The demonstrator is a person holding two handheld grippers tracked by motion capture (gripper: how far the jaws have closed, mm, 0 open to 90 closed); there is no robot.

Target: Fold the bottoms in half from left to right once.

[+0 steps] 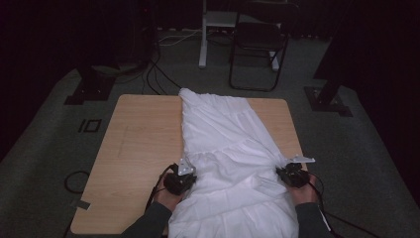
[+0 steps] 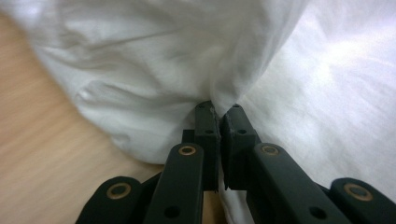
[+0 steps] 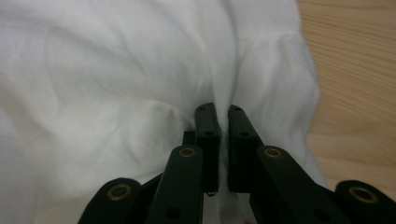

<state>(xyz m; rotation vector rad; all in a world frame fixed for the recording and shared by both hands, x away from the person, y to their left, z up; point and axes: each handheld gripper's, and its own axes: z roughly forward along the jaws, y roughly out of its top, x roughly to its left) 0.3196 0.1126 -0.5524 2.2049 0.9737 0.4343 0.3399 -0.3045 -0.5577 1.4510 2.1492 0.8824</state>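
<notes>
The white garment (image 1: 230, 148), spread along the wooden table (image 1: 138, 148), is pinched at opposite side edges by the left gripper (image 2: 218, 112) and right gripper (image 3: 223, 112), both clamped on cloth judged light, limp and best held by gathered folds.

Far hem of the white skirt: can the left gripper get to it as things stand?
Probably not yet. The left gripper is shut on the white skirt's near left edge, and the far hem lies at the table's far edge. Nothing blocks the way; it must release first.

no readable text, labels, or signs
</notes>
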